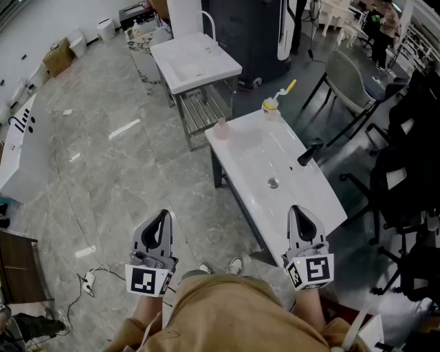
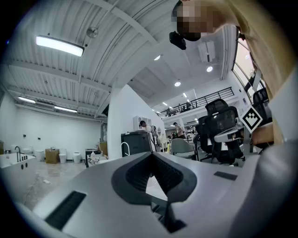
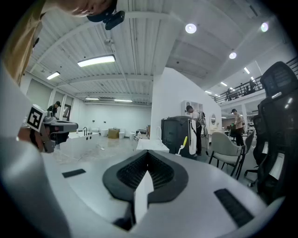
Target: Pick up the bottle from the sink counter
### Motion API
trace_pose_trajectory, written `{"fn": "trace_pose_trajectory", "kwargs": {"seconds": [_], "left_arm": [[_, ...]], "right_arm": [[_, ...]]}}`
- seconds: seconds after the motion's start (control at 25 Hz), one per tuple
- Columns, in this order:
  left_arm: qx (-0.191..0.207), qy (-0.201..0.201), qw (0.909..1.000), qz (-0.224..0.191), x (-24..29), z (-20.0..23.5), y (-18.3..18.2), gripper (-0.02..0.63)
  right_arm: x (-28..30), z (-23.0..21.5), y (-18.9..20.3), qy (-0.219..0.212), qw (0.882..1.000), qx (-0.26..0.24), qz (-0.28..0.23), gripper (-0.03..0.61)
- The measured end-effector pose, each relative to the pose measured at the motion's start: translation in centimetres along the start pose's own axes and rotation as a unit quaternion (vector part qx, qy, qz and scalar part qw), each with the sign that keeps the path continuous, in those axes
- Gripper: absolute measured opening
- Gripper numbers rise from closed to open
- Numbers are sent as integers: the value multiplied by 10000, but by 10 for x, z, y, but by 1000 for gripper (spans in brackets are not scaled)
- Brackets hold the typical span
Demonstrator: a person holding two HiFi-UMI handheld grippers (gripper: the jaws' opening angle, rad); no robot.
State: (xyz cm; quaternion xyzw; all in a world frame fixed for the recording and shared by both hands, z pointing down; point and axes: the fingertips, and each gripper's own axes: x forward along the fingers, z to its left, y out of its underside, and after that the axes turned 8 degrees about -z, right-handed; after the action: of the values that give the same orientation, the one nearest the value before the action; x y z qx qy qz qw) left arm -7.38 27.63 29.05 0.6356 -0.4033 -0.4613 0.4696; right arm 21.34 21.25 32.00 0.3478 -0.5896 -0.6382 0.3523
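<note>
Small bottle [image 1: 221, 128] at far end of bench [image 1: 309, 196]: pale, too small to tell cap or contents. Black chair [image 1: 412, 172] cut by right edge, white tub [image 1: 20, 155] by left. Left gripper view: white patch behind left tongs [image 2: 152, 155], cannot tell what.

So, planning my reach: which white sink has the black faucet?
The nearer sink, just ahead of the right hand-held gripper; the farther sink on the metal stand has a white faucet.

sink counter [image 1: 320, 196] white | bottle [image 1: 271, 105] yellow-topped | tap [image 1: 309, 152] black | floor [image 1: 124, 158] grey marbled
</note>
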Motion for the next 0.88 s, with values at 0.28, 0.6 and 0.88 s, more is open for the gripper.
{"fn": "trace_pose_trajectory", "kwargs": {"seconds": [0.28, 0.6, 0.88], "left_arm": [[-14, -76, 9999, 70, -1, 0, 7, 2], [-33, -175, 9996, 199, -3, 3, 12, 2], [102, -233, 9991, 338, 2, -11, 13, 2]], "right_arm": [[9, 2, 3, -120, 9999, 11, 17, 3], [16, -2, 3, -157, 9996, 225, -101, 4], [24, -4, 14, -443, 9987, 266, -50, 5]]}}
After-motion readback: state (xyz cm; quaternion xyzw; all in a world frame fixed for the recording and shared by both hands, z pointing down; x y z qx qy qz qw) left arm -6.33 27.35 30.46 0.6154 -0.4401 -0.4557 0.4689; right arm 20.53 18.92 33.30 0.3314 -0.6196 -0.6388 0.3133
